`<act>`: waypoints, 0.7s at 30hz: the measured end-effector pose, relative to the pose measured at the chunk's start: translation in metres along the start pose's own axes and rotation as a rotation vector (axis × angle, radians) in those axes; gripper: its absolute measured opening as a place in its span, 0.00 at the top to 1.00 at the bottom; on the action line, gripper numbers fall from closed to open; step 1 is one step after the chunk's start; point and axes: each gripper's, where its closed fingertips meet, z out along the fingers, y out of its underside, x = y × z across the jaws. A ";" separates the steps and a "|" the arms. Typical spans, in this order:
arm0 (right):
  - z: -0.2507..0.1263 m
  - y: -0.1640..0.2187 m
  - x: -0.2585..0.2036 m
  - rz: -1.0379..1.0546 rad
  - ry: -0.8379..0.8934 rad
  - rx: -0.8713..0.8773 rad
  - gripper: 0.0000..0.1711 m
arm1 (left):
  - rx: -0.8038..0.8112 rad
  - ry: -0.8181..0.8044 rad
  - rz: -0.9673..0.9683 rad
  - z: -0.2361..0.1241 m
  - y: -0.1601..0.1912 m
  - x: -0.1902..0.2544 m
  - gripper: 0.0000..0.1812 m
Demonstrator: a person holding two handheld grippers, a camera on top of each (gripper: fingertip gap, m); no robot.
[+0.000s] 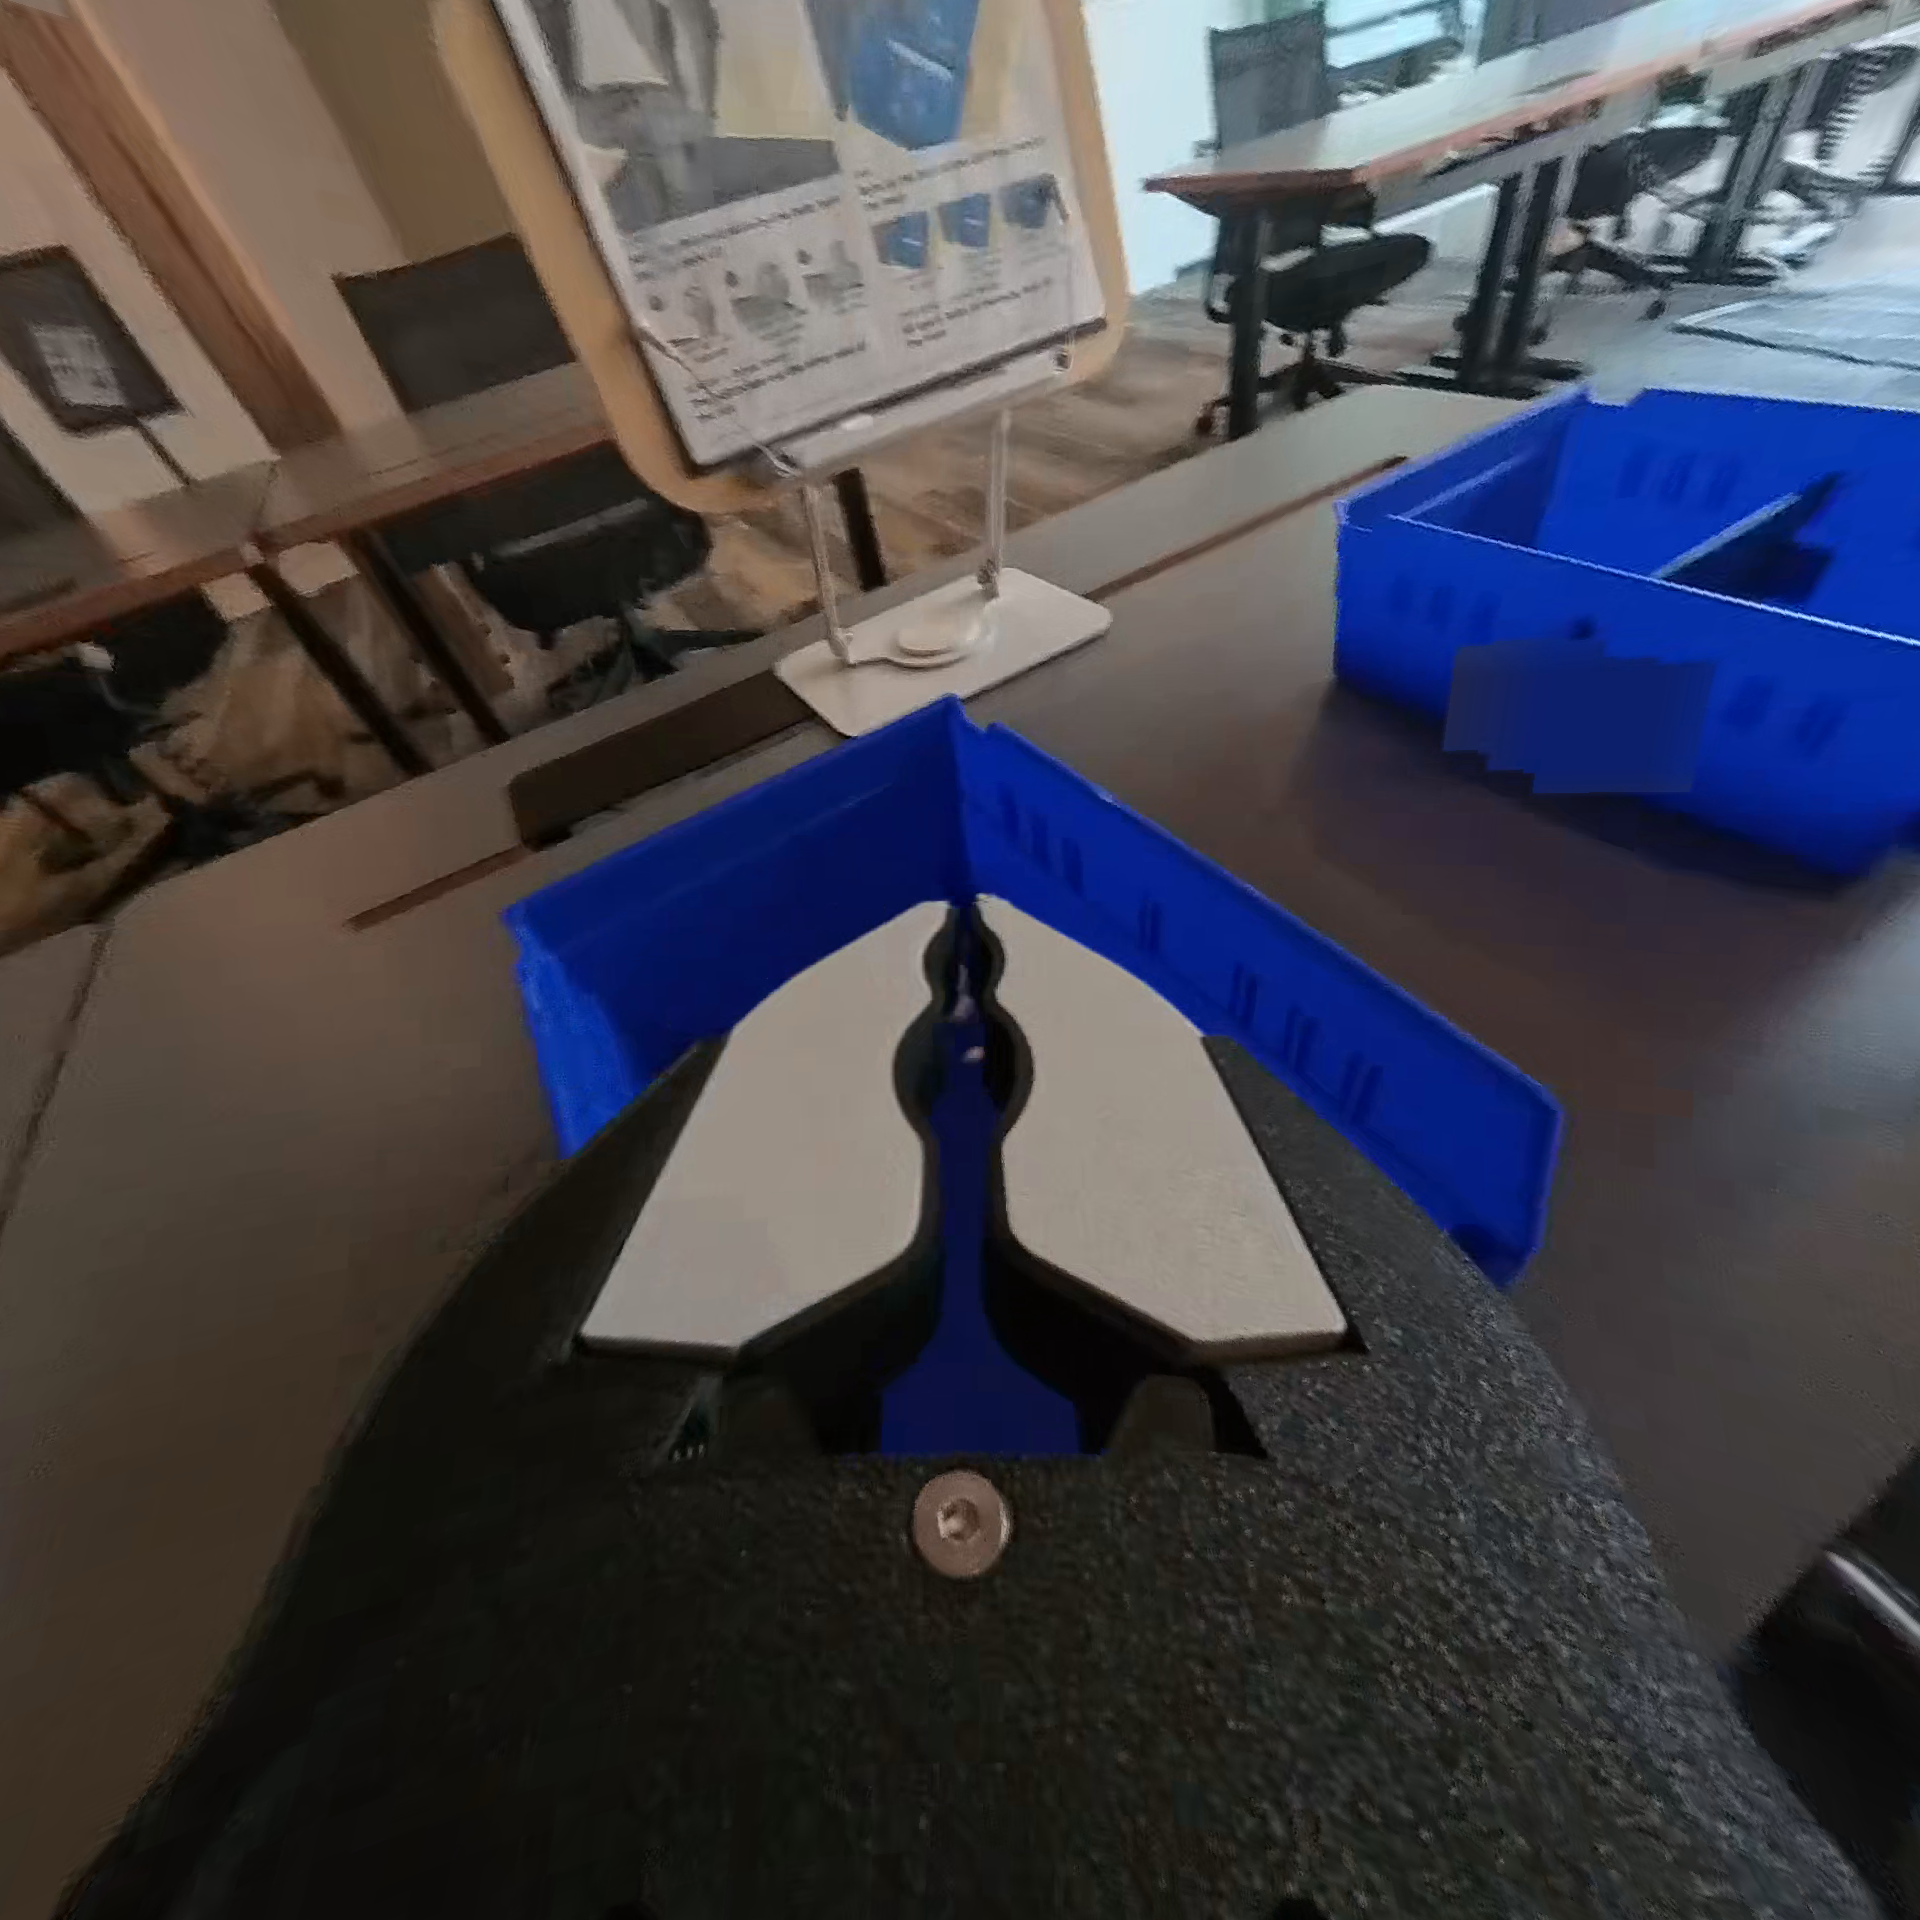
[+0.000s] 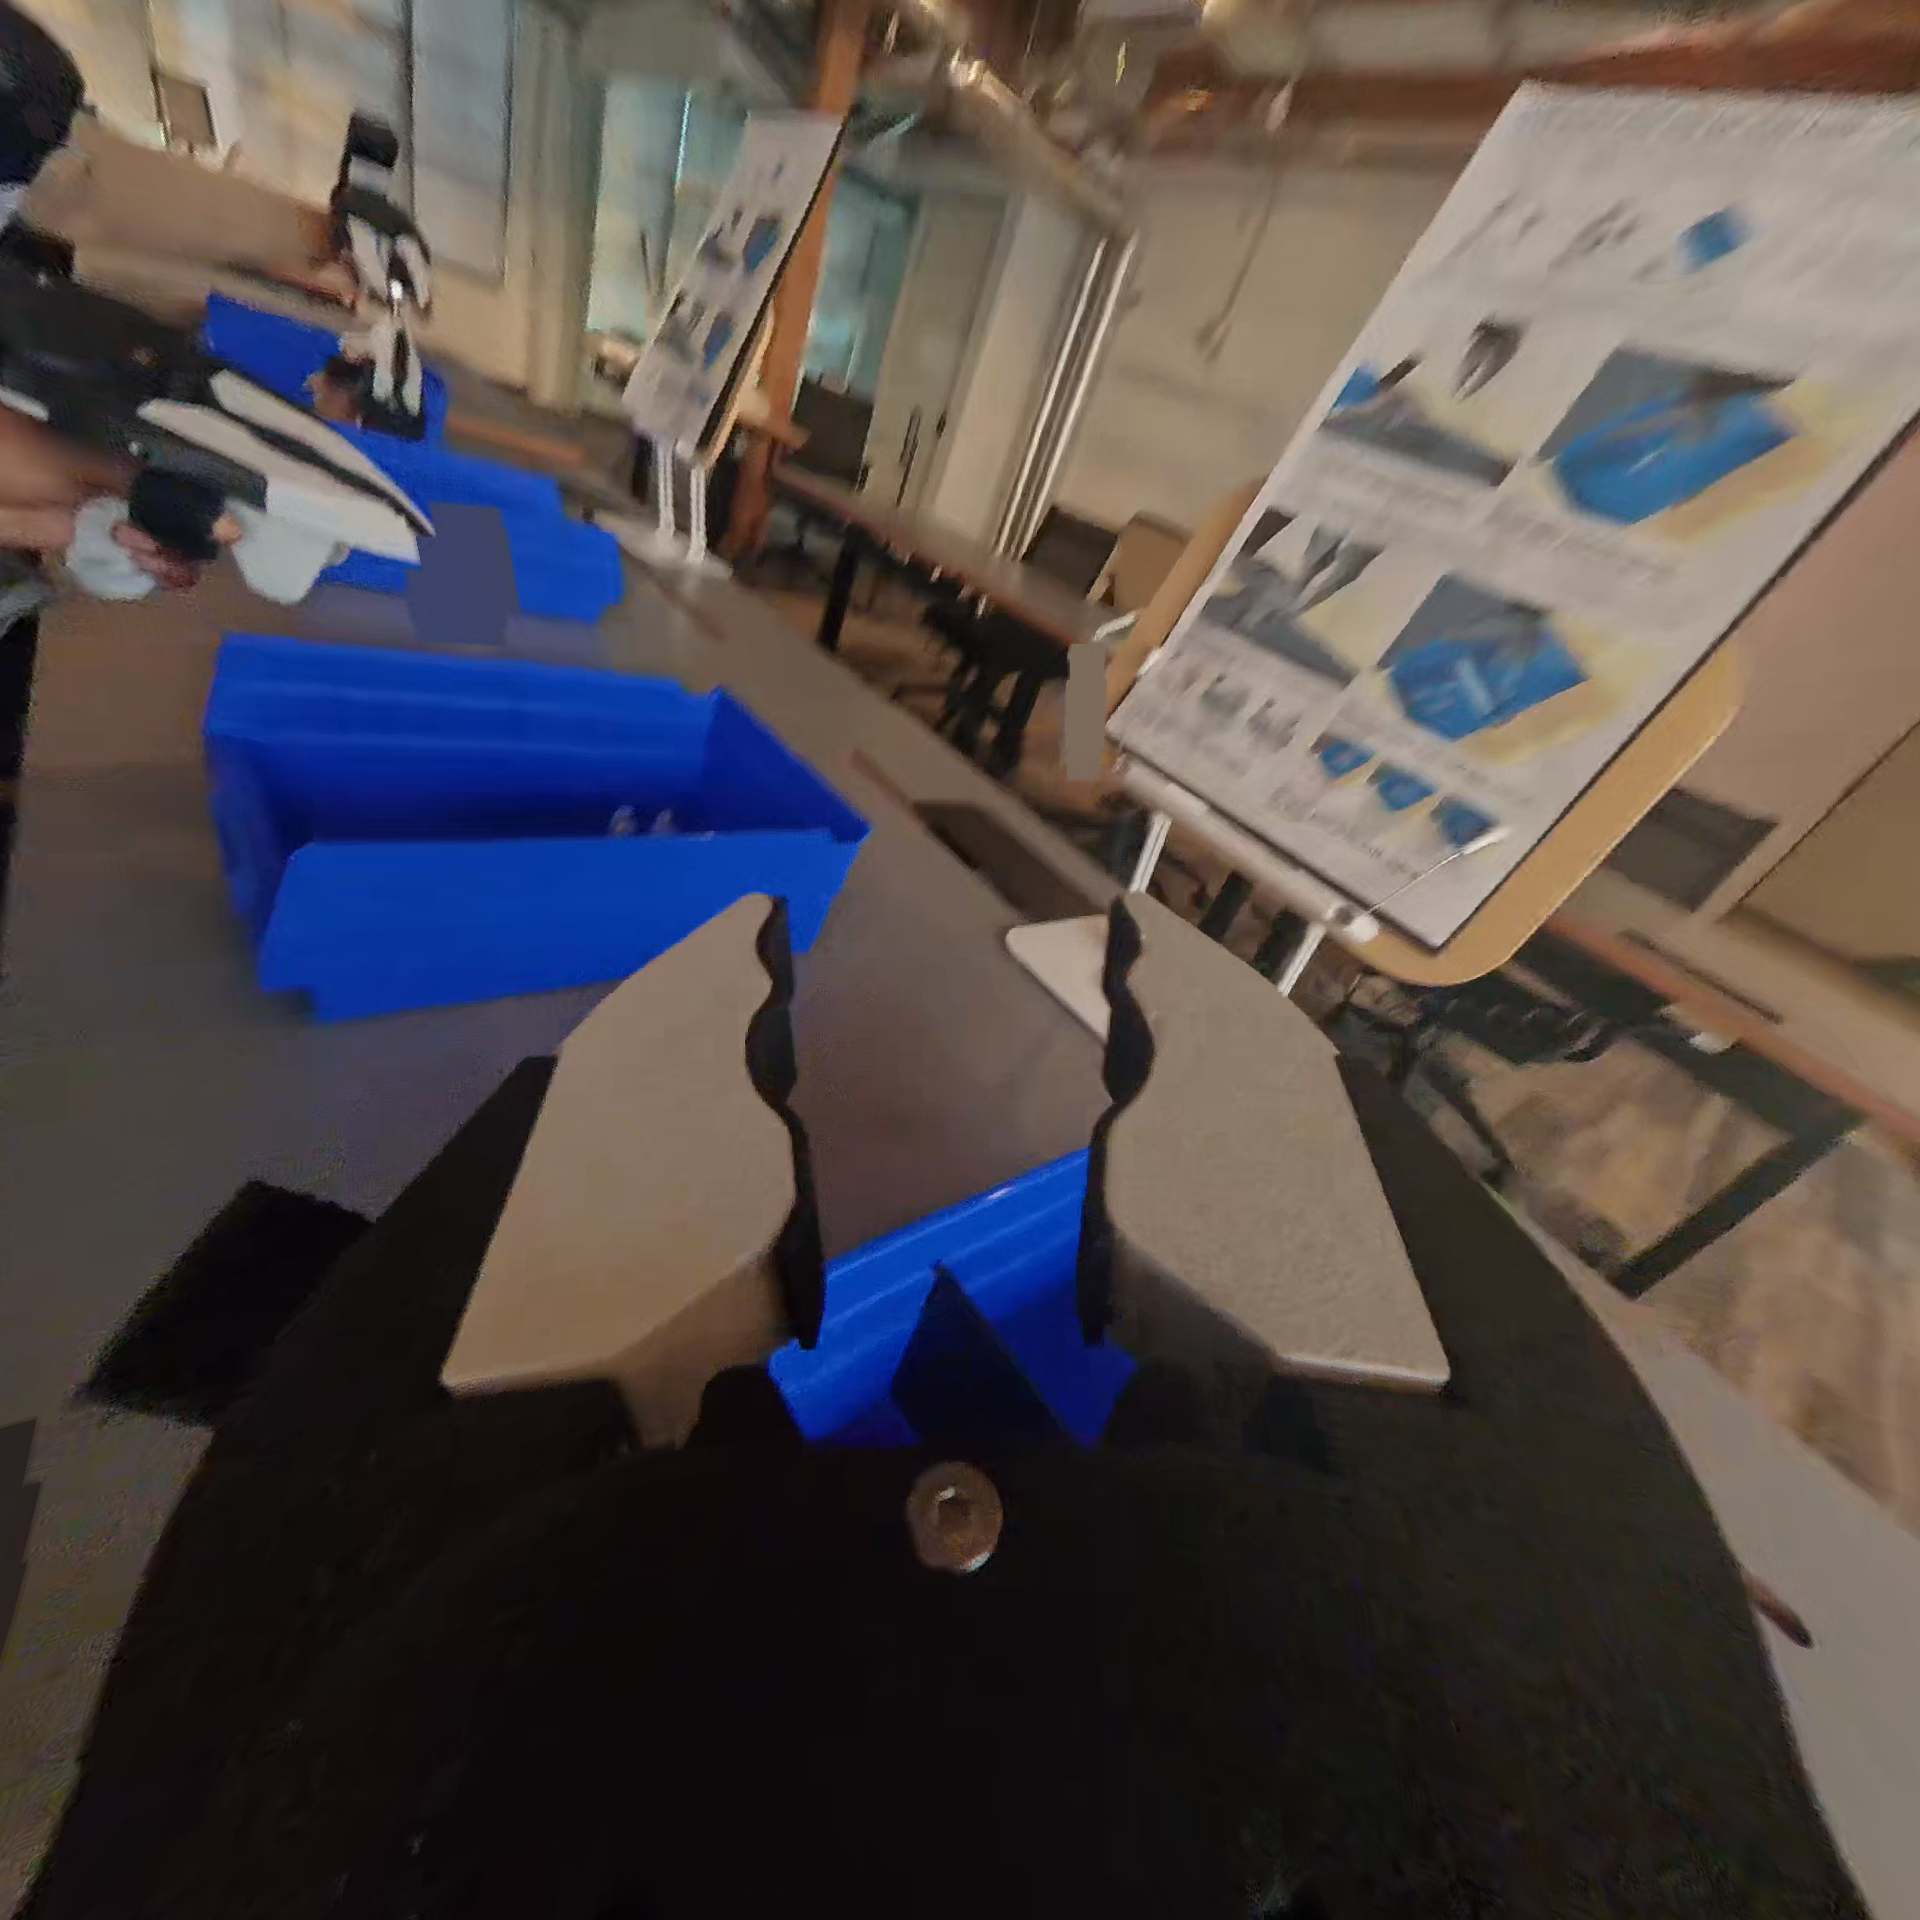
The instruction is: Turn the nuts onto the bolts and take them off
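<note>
1. Dark table, with an instruction board on a stand at its far edge.
2. Blue bin under the left gripper; a divided bin sits well apart. In the right view, another bin holds small metal pieces, likely nuts or bolts.
3. Left gripper nearly closed; something small glints between the tips, too blurred to name.
4. Right gripper wide open, empty, above the table.
5. Judgement: steady both tools before mating the threads.
</note>
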 end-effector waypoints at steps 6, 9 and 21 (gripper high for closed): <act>0.009 0.025 -0.011 0.091 -0.121 -0.022 1.00 | -0.330 0.066 -0.030 0.040 0.030 -0.016 1.00; 0.006 0.039 -0.006 0.145 -0.125 -0.026 0.90 | -0.613 0.081 0.036 0.054 0.064 -0.033 0.84; -0.005 0.054 0.003 0.220 -0.162 0.036 0.85 | -1.083 0.341 0.102 0.100 0.120 -0.047 0.72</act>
